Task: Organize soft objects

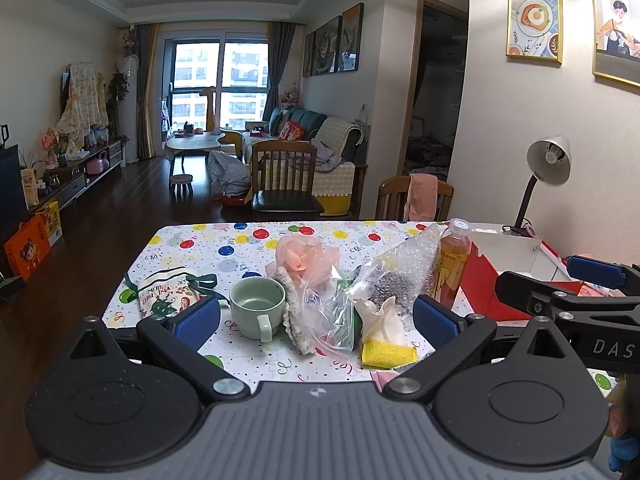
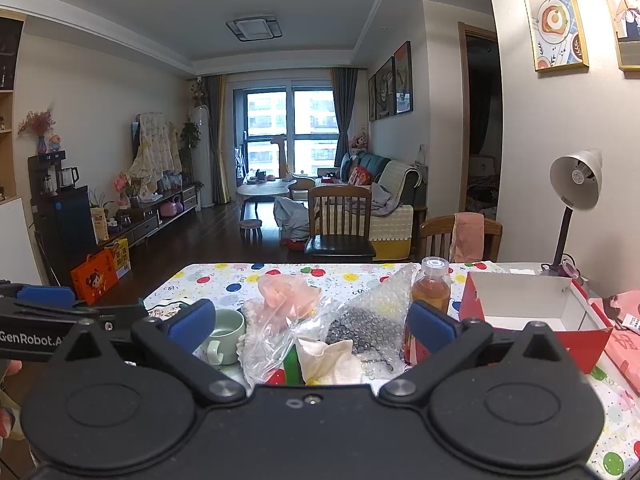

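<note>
Starting step: nothing is held | left gripper and right gripper are spread wide, empty | soft pile sits mid-tabletop, red box by right edge | next: one soft thing must be pinched gently.

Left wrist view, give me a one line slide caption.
Open left gripper faces green mug, pink mesh and bubble wrap.
</note>
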Demonstrator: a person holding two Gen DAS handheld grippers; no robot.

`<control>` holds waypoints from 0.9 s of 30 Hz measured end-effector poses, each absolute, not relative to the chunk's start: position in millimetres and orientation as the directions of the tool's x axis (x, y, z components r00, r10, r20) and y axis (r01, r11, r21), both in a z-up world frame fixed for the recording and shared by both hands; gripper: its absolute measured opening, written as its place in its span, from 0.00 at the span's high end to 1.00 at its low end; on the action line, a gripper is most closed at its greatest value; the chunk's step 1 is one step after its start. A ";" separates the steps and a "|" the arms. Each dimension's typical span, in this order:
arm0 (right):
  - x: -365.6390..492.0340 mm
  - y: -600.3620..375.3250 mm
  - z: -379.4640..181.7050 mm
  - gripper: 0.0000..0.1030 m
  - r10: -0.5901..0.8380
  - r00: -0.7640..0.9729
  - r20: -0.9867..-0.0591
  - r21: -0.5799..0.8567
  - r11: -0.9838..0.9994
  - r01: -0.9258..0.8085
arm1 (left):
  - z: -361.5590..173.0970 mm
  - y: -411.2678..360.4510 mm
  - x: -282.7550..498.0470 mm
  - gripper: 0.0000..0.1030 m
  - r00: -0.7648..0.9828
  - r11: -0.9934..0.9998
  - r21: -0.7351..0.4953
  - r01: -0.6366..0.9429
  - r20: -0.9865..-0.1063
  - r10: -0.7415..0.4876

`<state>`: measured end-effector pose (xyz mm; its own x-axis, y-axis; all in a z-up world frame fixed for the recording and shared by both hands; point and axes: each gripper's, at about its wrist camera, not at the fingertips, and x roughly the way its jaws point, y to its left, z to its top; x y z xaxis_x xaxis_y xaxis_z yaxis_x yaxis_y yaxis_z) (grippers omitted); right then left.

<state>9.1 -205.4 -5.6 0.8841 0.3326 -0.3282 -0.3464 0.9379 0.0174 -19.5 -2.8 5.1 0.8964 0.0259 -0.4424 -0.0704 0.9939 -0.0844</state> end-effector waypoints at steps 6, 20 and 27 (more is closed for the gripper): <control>-8.5 -210.5 3.0 0.00 0.334 0.889 -0.313 0.022 0.939 -0.345 | 5.4 -4.0 -25.5 0.00 0.901 0.993 -0.088 -0.074 -0.434 0.029; -13.0 -211.1 4.0 0.00 0.334 0.890 -0.311 0.019 0.938 -0.346 | 5.5 -2.5 -27.8 0.00 0.900 0.993 -0.095 -0.066 -0.436 0.018; -13.6 -211.2 4.4 0.00 0.332 0.891 -0.310 0.014 0.939 -0.345 | 5.5 0.6 -26.6 0.00 0.903 0.993 -0.103 -0.057 -0.430 0.007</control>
<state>-13.6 -211.2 4.4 0.8910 0.3316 -0.3100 -0.3446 0.9387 0.0137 -26.6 0.6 5.5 0.9028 0.0071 -0.4300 -0.0570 0.9930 -0.1033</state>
